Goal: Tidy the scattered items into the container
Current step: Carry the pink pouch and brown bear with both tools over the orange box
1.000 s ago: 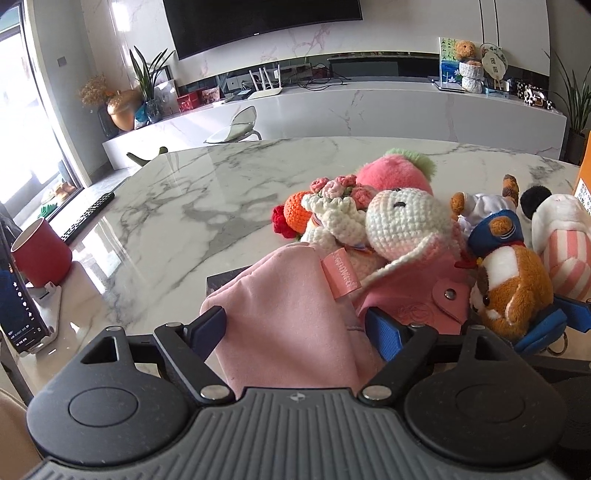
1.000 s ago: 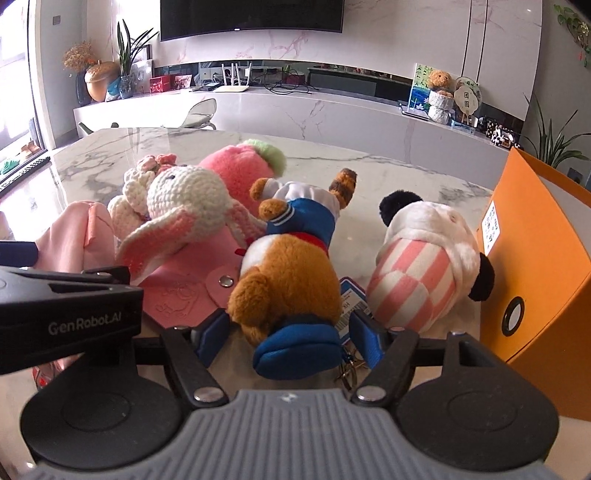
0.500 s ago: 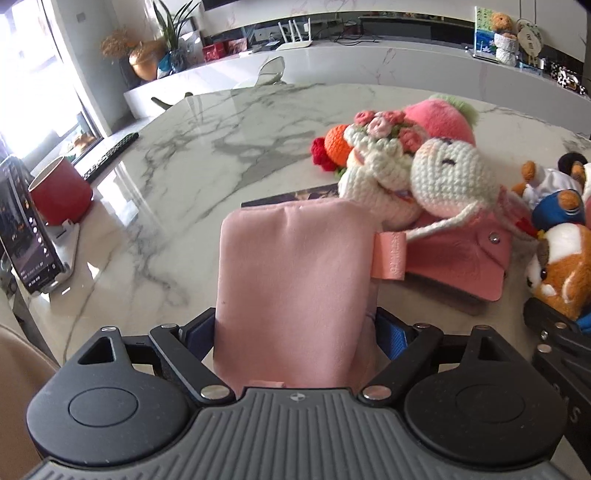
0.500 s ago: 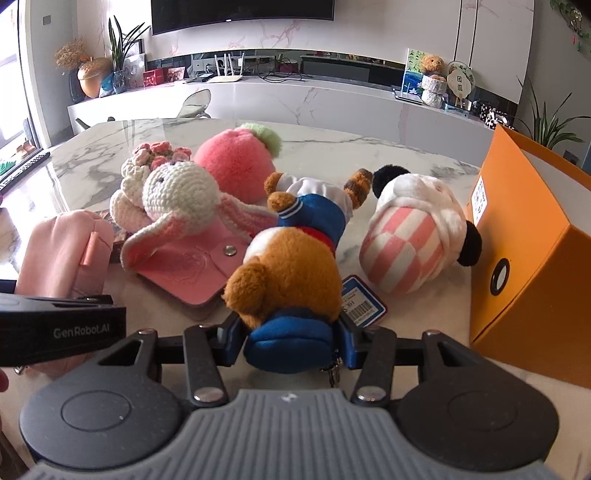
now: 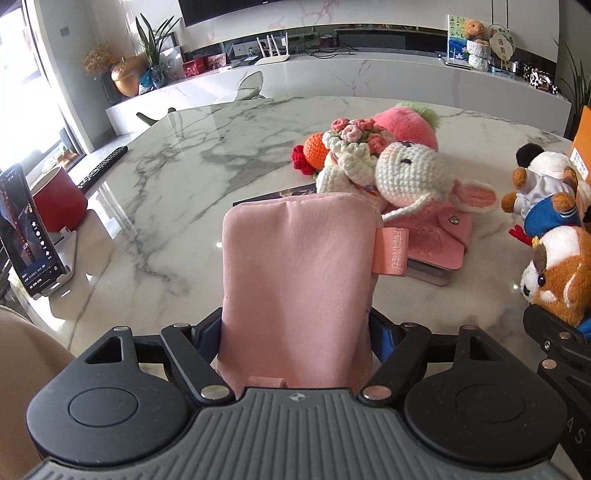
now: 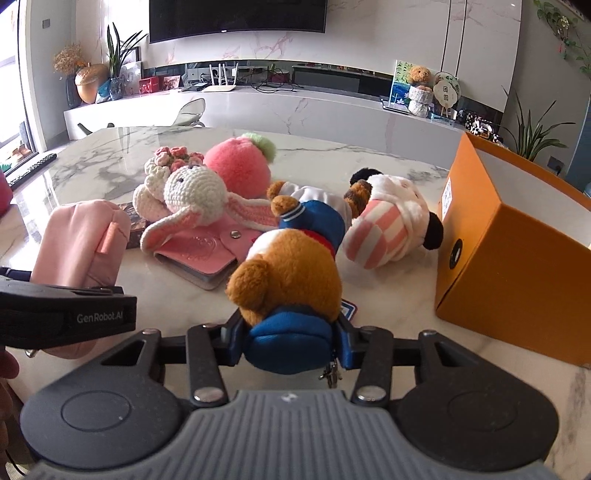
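left gripper (image 5: 295, 328) jaws clamp pouch (image 5: 299, 280) | right gripper (image 6: 291, 343) jaws clamp bear (image 6: 291, 269) | box (image 6: 517, 258) right of both, nearer right

Each view sits low on its own gripper, just above the marble table (image 5: 177, 192), looking forward along the fingers toward the far wall with the TV (image 6: 236, 14). The left wrist view is close behind a pink pouch (image 5: 299, 288) that fills its centre. The right wrist view is close behind a brown plush toy (image 6: 291, 273), with an orange box (image 6: 509, 266) to its right. Both views share the crochet rabbit (image 5: 413, 173), the pink wallet (image 6: 207, 251), the pouch and the plush toy.
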### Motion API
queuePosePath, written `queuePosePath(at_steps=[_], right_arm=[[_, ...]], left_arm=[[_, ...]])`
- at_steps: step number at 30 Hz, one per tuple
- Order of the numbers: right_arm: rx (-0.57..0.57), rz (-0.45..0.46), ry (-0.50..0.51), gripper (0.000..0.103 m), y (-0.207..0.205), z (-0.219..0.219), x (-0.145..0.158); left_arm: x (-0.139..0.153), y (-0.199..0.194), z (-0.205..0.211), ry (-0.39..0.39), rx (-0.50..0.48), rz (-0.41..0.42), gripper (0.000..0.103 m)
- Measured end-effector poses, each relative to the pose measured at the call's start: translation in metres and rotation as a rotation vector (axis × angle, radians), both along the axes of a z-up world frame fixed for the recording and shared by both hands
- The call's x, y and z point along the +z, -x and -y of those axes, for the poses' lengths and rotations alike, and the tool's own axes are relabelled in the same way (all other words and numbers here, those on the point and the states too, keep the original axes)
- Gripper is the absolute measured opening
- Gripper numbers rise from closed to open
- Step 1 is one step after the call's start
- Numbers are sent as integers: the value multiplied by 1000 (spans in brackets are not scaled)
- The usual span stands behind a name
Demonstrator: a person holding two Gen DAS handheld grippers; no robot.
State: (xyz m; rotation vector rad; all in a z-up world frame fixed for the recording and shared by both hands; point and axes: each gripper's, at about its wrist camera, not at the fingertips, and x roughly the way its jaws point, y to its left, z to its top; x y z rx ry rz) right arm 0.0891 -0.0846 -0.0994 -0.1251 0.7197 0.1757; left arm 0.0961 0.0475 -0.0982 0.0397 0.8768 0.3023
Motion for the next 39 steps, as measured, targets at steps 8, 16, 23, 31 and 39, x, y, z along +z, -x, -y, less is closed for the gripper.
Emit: queuePosePath(at_steps=[8, 16, 23, 31, 39], right_arm=[[-41, 79, -14, 49, 35, 16, 28], [-69, 179, -46, 49, 70, 32, 58], [-100, 247, -70, 49, 91, 51, 81], [-181, 287, -84, 49, 99, 89, 95], [-264, 307, -100, 49, 88, 132, 108]], left_arm=[[26, 24, 18, 15, -58, 55, 88], [57, 44, 38, 19, -112, 129, 88], [83, 53, 62, 24, -180, 184, 88], [98, 48, 98, 2, -272, 216, 88], [109, 28, 137, 16, -357, 243, 88]])
